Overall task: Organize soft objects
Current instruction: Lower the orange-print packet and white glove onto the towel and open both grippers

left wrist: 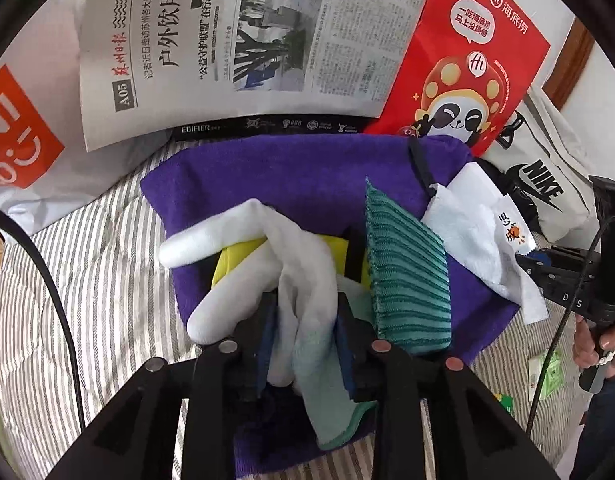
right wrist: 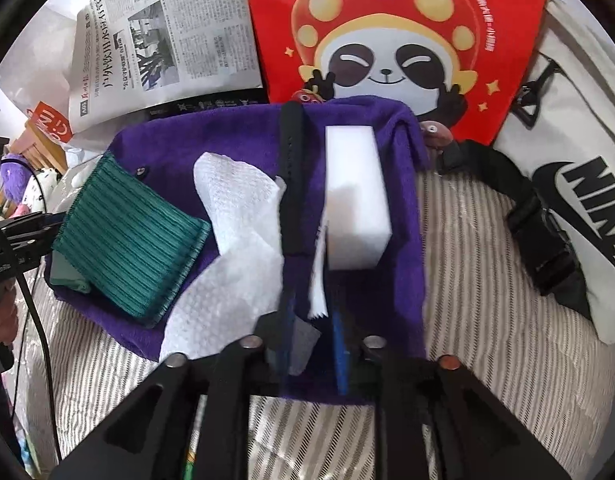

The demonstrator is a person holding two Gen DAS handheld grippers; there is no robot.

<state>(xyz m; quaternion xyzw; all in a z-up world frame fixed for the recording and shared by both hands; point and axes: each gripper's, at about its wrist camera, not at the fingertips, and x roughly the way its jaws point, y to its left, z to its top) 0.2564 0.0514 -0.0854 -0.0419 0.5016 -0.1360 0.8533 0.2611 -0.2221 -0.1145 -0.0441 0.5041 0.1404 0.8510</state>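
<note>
A purple towel lies spread on striped bedding. My left gripper stands low over it, jaws a little apart. A white glove and a pale green cloth loosely fill the gap between its blue pads. Something yellow shows under the glove, and a teal striped cloth stands just to the right. My right gripper is open over the towel, and a thin white strip hangs free between its pads. Ahead of it lie a white sponge block, a black strap and a paper tissue.
A newspaper and a red panda bag stand behind the towel. A white Nike bag with a black buckle strap lies to the right. A black cable runs along the left, and a person's hand grips the right handle.
</note>
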